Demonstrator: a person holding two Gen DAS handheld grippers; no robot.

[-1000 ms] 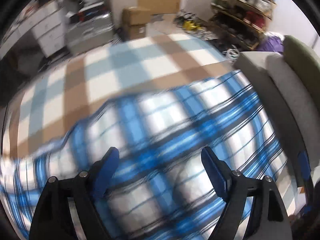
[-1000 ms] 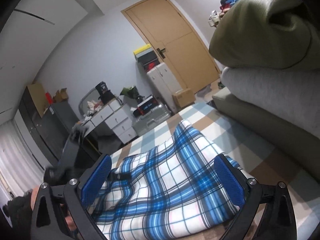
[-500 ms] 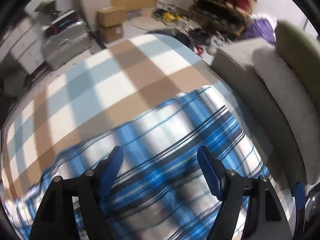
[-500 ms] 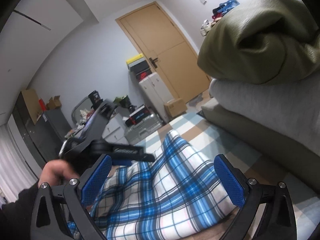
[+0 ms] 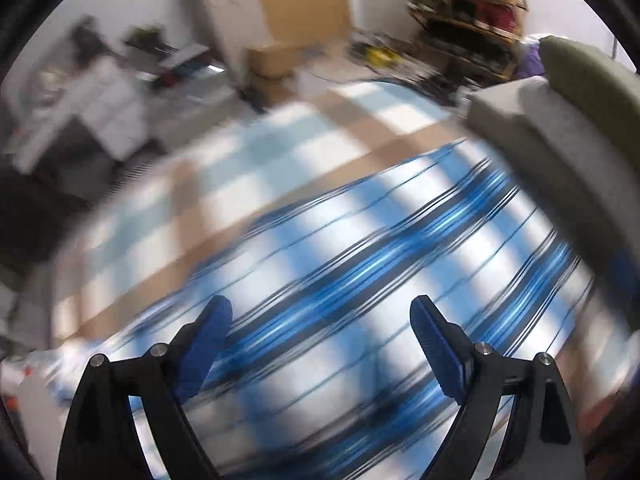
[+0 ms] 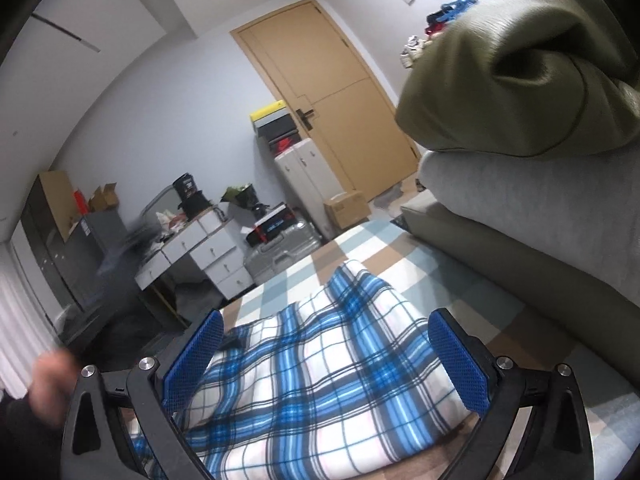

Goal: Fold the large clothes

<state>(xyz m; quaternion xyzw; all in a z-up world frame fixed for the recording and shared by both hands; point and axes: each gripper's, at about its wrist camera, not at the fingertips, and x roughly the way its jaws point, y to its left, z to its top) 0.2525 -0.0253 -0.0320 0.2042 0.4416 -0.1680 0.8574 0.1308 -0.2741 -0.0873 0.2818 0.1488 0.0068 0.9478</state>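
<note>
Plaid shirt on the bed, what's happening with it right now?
A person is folding the blue plaid garment, which lies bunched on the checked bedspread. Neither gripper holds it. The left gripper hangs open above the cloth, its jaws having just been opening with nothing between them. The right gripper is open too, low at the garment's near edge.

Checked blanket (image 6: 372,248) underneath, ahead. Grey sofa (image 6: 540,216) right, green cushion (image 6: 520,80) atop. Suitcase (image 6: 280,252), drawers (image 6: 208,248), door (image 6: 332,92) far ahead.
</note>
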